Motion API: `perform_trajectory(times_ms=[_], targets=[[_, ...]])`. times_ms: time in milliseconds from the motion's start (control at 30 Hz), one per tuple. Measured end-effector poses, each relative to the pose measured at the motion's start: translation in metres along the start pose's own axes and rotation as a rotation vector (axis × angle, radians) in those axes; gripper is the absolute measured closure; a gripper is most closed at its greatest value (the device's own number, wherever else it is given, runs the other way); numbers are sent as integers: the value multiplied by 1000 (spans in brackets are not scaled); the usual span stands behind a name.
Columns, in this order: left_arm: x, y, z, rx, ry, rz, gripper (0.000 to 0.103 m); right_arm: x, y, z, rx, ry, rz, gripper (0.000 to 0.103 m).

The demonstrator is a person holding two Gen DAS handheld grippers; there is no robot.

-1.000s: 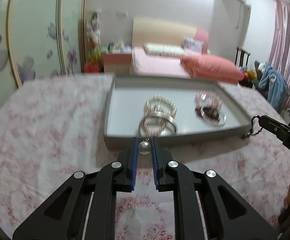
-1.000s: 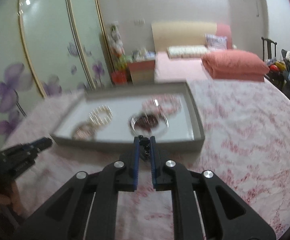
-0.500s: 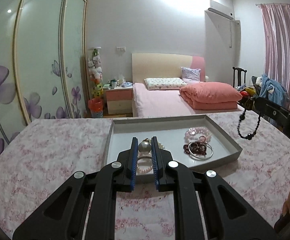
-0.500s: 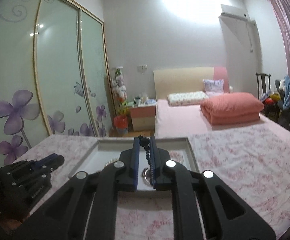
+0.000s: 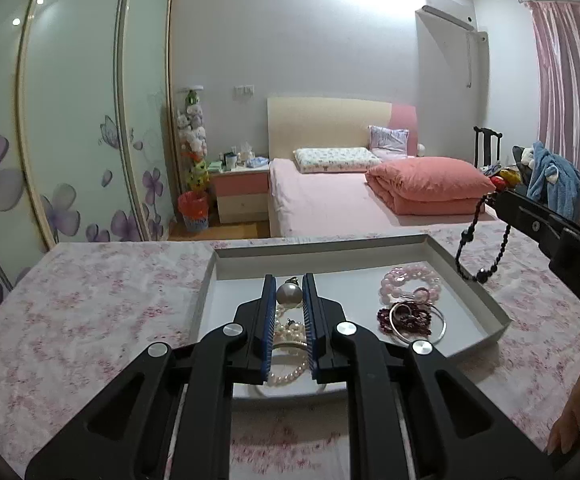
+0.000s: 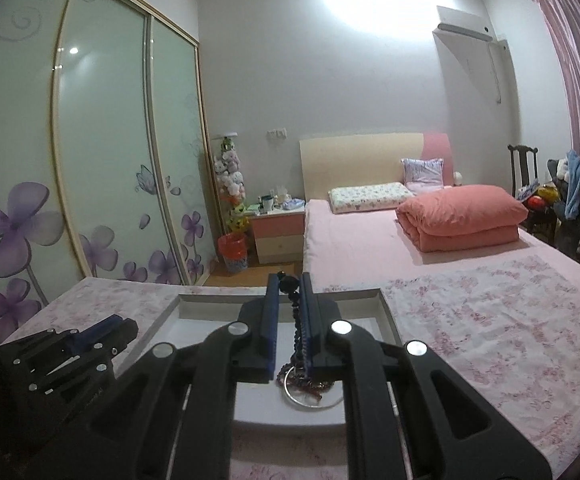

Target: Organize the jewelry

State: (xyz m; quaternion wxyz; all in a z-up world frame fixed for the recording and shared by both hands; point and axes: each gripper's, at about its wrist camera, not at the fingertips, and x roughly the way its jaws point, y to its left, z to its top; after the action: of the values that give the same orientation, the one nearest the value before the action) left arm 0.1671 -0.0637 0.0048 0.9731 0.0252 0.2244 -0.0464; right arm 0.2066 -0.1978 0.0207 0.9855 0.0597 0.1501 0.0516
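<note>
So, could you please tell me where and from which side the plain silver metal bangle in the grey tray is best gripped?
Grip the plain silver metal bangle on its bare right-hand arc, coming from above with one finger inside the ring and one outside. It lies flat in the grey tray, so a level approach would probably slide off, and the dark red bead bracelet tangles its left side.

Glossy pearl [image 5: 288, 293]; shiny metal bangle [image 5: 418, 322]; matt grey tray [image 5: 486, 300]; floral cloth cover [image 5: 89, 300]; matt black plastic fingers [image 5: 267, 308].

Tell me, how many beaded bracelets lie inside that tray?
3: pink bracelet at the tray's right, dark red bracelet just before it, pearl bracelet partly behind the left gripper; more may hide.
</note>
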Motion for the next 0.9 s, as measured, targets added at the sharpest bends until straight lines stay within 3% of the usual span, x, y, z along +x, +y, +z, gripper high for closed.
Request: perform_trajectory(times_ms=[167,300,367,400,467,600,733,900], targets=[[28,-2,3,-9,35,-10,89,31,-5,-4,19,41,0,92],[51,-2,4,-35,82,-48,88,62,-10,-7,54,134,37,90],[54,2,5,-65,103,-72,83,67,-14,-9,69,154,33,82],[53,7,6,-83,105,-84,69,64,-17,-9,79,149,30,74],[44,18,7,-122,78,-89,47,57,-21,-8,91,131,18,71],[19,40,12,-176,39,-102,45,33,-32,-3,122,108,6,70],[-14,57,12,-197,2,-99,44,1,-30,-1,112,84,0,60],[-52,69,0,-180,-41,-33,30,-45,-20,-7,76,60,-7,48]])
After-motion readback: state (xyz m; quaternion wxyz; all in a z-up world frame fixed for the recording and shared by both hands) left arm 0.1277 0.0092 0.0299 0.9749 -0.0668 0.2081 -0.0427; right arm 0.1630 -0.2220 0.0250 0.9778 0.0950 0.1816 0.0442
